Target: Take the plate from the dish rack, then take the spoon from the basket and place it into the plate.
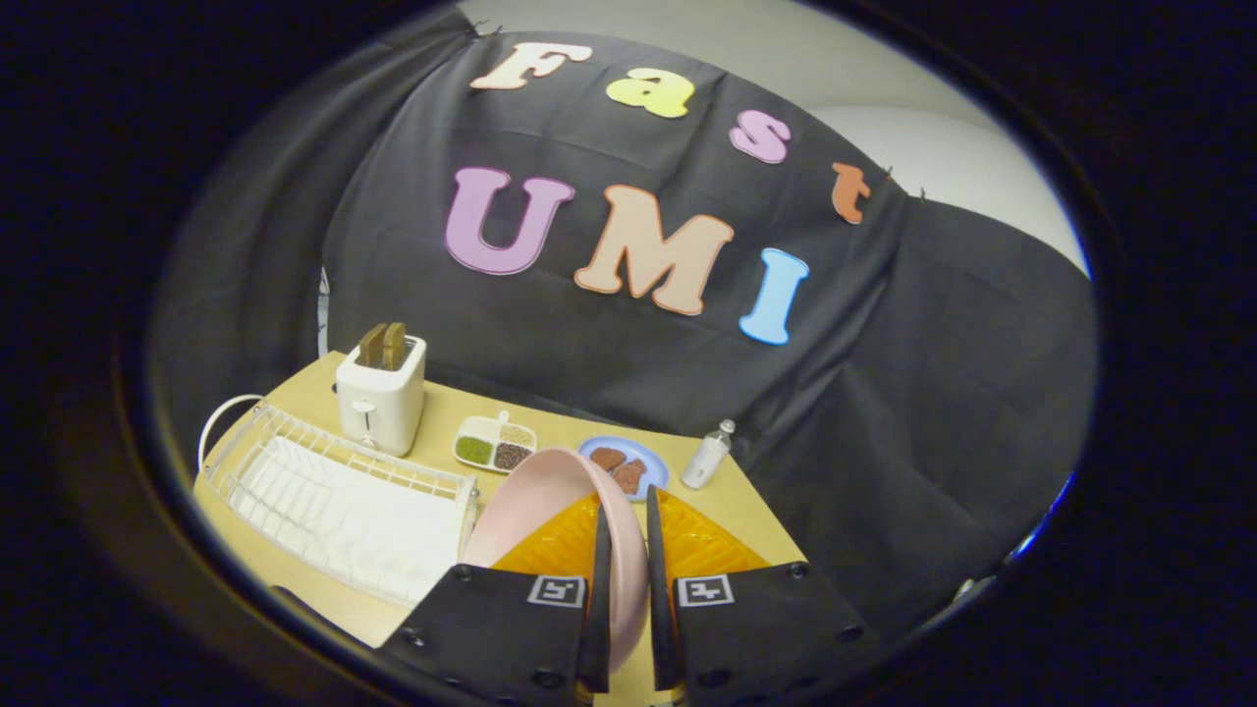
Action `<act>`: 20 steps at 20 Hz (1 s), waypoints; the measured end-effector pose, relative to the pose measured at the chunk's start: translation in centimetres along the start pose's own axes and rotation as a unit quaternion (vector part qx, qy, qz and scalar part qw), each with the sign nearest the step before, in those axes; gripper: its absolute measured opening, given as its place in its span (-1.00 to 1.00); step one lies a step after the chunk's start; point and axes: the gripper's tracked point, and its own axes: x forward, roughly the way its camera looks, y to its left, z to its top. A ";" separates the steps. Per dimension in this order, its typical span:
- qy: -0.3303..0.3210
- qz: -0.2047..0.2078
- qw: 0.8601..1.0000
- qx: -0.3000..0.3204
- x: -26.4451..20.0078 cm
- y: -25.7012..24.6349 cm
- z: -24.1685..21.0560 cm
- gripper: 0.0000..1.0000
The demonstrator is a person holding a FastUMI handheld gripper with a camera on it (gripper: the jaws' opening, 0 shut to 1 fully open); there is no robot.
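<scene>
Plate (550, 511), pale pink, is sitting edge-on between the two fingers of the gripper (628, 589), which are pressing on its rim from both sides and grasping it above the table (295, 579). Its lower part is lying hidden behind the fingers. Each finger is carrying a square black-and-white marker tag; no readable writing is showing on any object. An orange basket (707, 540) is lying just beyond the fingers, partly covered by the plate and the fingers, and its contents are not visible. A white wire dish rack (344, 501) is resting beside the plate, with a white toaster (381, 398) holding two brown slices standing behind it. Farther back, a divided dish (494, 444) of green and brown fillings, a blue plate (648, 462) carrying brown pieces, and a small bottle (707, 455) are standing near the black cloth wall.
</scene>
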 end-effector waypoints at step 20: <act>0.118 0.130 0.981 0.087 3.6 1.1 -23.5 -0.64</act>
